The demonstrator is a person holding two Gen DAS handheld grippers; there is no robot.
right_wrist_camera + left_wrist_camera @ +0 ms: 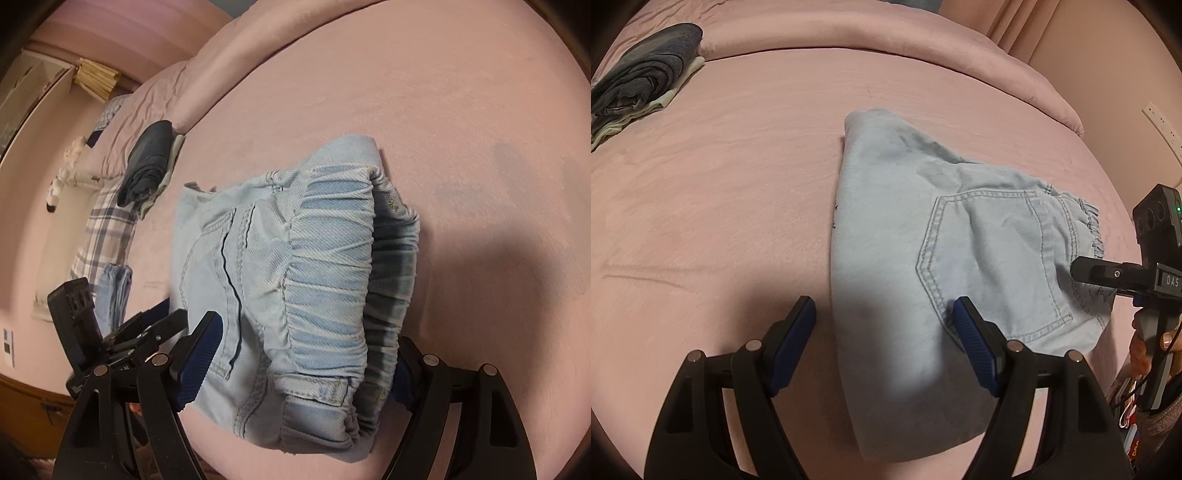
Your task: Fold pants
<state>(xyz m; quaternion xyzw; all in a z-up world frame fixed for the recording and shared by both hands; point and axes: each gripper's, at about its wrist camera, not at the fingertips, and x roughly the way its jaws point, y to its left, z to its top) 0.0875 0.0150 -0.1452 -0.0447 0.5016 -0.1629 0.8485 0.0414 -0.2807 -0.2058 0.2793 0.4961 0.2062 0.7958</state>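
Observation:
Light blue denim pants [923, 258] lie folded on the pink bed, back pocket up, the elastic waistband toward the right. My left gripper [884, 317] is open just above the folded edge nearest me, its fingers straddling the fabric without pinching it. My right gripper [303, 354] is open with its fingers on either side of the gathered waistband [332, 288]; the right finger is partly hidden by the cloth. The right gripper also shows in the left wrist view [1086, 271] at the waistband. The left gripper shows in the right wrist view [147, 328].
A stack of folded dark clothes [639, 85] lies at the far left of the bed [738, 184]. A rolled pink duvet [886, 33] runs along the back. Plaid bedding [107, 229] and another folded blue garment [114, 291] lie beyond the pants.

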